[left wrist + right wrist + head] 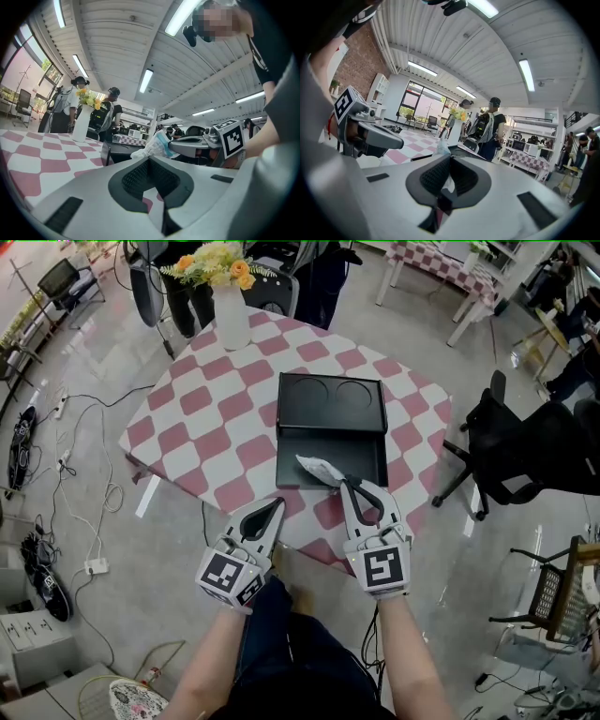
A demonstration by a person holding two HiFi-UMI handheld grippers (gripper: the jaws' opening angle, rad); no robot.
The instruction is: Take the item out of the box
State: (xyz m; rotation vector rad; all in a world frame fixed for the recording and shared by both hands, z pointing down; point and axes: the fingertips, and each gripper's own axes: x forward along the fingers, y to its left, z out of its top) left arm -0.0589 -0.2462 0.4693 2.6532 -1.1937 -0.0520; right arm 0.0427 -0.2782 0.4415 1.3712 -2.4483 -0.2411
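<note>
Head view: we see one box [331, 405] at the table [202, 442] edge, one white packet [317, 468] pinched in our right gripper [345, 483], and our left gripper [277, 505] closed, empty; left gripper view adds the packet's blue print.

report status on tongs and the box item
Right tongs shut on white packet, at box front edge. Left tongs shut, empty, over table. Nothing in the way.

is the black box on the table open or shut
Open: the black rectangular box has its lid lying flat behind the tray, two round recesses facing up.
</note>
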